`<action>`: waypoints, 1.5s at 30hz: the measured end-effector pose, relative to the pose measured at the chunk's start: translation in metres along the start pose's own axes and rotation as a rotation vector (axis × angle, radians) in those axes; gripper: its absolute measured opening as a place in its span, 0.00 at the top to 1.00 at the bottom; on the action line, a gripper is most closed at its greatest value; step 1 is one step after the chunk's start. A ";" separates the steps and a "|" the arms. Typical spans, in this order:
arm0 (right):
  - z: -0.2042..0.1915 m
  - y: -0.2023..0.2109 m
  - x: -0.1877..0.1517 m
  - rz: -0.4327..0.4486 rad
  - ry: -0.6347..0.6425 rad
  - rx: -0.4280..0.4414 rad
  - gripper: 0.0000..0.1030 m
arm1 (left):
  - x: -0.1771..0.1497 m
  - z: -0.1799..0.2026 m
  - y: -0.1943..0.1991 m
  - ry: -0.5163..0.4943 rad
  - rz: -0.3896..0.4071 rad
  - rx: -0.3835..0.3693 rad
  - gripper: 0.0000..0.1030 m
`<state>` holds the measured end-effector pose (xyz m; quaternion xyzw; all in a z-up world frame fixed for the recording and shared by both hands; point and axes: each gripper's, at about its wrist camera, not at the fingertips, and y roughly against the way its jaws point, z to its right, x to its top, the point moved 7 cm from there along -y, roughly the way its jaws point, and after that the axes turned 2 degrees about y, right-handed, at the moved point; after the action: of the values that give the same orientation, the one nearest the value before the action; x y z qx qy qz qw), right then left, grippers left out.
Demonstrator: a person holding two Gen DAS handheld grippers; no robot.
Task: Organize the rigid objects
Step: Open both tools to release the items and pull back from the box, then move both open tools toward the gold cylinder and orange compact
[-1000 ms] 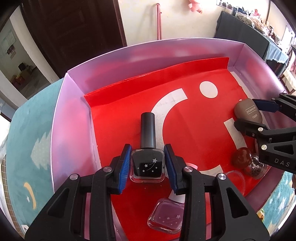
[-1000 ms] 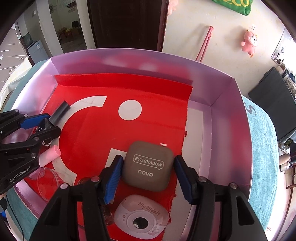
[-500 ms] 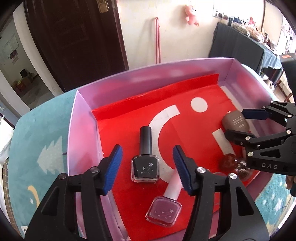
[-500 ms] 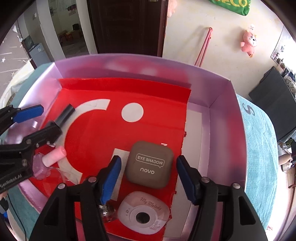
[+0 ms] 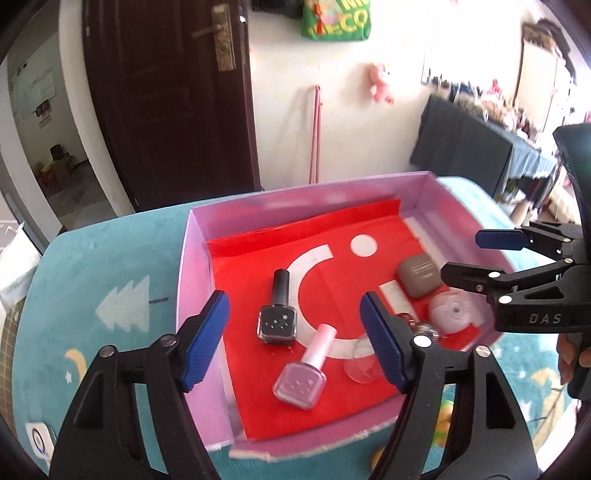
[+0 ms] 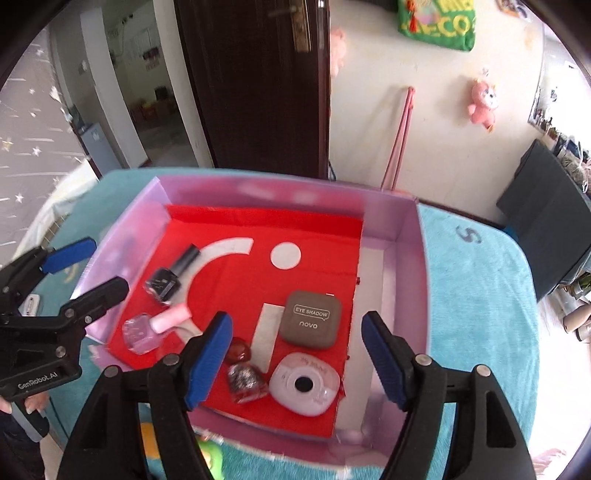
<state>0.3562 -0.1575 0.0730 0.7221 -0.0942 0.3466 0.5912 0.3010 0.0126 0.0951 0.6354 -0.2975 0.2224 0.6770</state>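
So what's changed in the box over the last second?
Both tongs let go, opened wide and pulled back up out of the box: the left tongs released the black bottle, the right tongs released the eye shadow case. Bottle, case, the pink bottle and the rest lie where they were.

Pretty sunny room, cream plaster wall (image 6: 436, 122) with a dark brown wooden door (image 5: 166, 92) hanging open onto a dim side room. There's a small pink plush toy (image 6: 482, 99) and a green printed fabric bag (image 6: 436, 22) up on that wall, pink poles (image 5: 316, 133) leaning against it. Off to the right sits a cluttered table draped in dark grey cloth (image 5: 465, 147), and up front a teal fuzzy rug with tree and moon prints (image 5: 92, 295).
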 end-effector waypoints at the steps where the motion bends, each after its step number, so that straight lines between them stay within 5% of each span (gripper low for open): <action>1: -0.001 0.010 -0.002 0.021 0.000 -0.002 0.23 | -0.001 0.001 0.010 0.009 0.022 -0.006 0.26; 9: -0.010 0.091 -0.019 0.190 0.011 0.000 0.10 | -0.019 0.006 0.068 0.028 0.126 -0.013 0.21; 19: -0.031 0.151 -0.084 0.328 0.009 0.008 0.00 | -0.063 0.024 0.126 0.042 0.243 -0.021 0.13; 27: -0.039 0.145 -0.138 0.349 -0.015 -0.029 0.00 | -0.113 0.032 0.127 0.058 0.283 0.028 0.10; 45: -0.020 0.081 -0.212 0.310 -0.118 -0.101 0.00 | -0.187 0.040 0.079 0.094 0.204 0.033 0.10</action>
<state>0.1469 -0.2197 0.0089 0.6874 -0.2561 0.3854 0.5597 0.1072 -0.0049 0.0256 0.6018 -0.3247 0.3247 0.6534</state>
